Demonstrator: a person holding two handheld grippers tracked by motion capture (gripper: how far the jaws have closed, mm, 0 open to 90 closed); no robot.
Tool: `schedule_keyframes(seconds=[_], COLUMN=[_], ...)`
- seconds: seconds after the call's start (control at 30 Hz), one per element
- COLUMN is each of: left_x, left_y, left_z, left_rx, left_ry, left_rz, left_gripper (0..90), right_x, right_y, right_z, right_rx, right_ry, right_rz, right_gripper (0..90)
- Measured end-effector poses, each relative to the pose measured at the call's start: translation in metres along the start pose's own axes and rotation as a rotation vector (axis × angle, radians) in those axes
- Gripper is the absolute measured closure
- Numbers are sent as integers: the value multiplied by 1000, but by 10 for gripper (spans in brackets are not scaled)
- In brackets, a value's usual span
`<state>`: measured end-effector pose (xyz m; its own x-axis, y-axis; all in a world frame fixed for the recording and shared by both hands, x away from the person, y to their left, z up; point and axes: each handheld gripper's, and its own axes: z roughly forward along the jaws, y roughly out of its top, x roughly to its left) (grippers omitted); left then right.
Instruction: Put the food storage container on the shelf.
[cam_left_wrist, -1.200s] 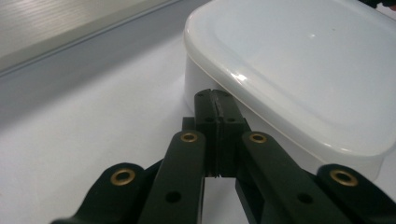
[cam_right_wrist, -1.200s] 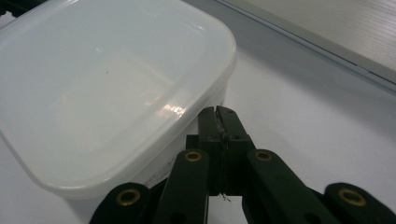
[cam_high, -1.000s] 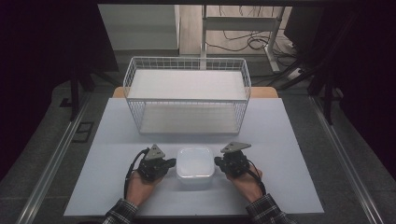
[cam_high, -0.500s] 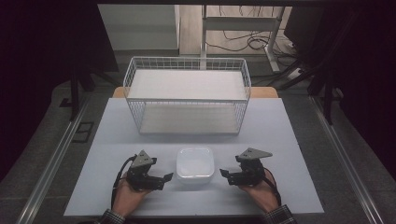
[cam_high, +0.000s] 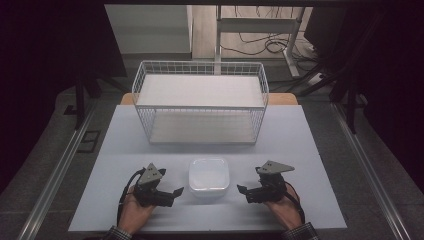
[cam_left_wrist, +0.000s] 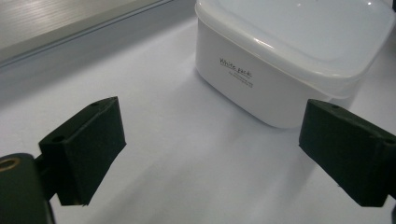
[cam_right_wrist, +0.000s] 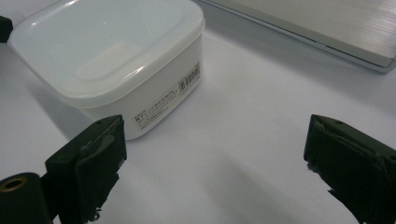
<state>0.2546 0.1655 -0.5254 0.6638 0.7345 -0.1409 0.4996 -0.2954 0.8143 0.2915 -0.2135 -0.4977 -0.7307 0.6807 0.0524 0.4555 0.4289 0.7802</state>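
1. high view: the left gripper (cam_high: 176, 191) and right gripper (cam_high: 241, 190) now sit a little off the box (cam_high: 209, 175), one on each side, with bare table (cam_high: 310, 150) between tips and box walls. a second ago both were pressed up close to its sides.
2. both have backed off towards the near edge, jaws spread wide and holding nothing. in the left gripper view the box (cam_left_wrist: 299, 60) lies beyond the gap, untouched; same in the right gripper view (cam_right_wrist: 112, 60).
3. my read: the box has been let go, so this placing looks finished.
4. the box stands upright, lid on, near the front middle of the table, well short of the wire basket (cam_high: 200, 107).
5. it is about square with rounded corners, so no clear long axis; sides run square to the table edges.
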Motion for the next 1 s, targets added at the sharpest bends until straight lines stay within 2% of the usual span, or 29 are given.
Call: schedule_keyframes(seconds=[0.03,0.17,0.43,0.5,0.57,0.67,0.73,0.83,0.9,1.0], left_x=[1,-1,-7,-9,-10,-12,-12,-10,-6,0], left_y=[2,7,21,26,32,40,46,49,50,47], left_z=[-2,-5,-6,-4,-2,4,15,22,30,41], left_rx=[-3,-6,-12,-13,-20,-16,-2,10,24,29], left_ry=[-16,-38,-94,-93,-98,-96,-99,-93,-93,-123], left_rz=[-20,-34,-31,-22,-17,4,1,4,-11,-59], left_gripper=[73,57,35,52,66,77,98,105,98,85], right_x=[0,2,12,14,15,18,20,21,21,22], right_y=[0,2,15,23,25,33,40,44,48,50], right_z=[0,1,0,2,4,9,17,24,34,41], right_rx=[-2,-9,-22,-20,-19,0,16,23,32,46], right_ry=[2,11,13,25,34,40,62,57,75,82], right_rz=[6,17,12,39,42,35,38,31,34,33], right_gripper=[55,54,0,0,0,41,83,103,107,107])
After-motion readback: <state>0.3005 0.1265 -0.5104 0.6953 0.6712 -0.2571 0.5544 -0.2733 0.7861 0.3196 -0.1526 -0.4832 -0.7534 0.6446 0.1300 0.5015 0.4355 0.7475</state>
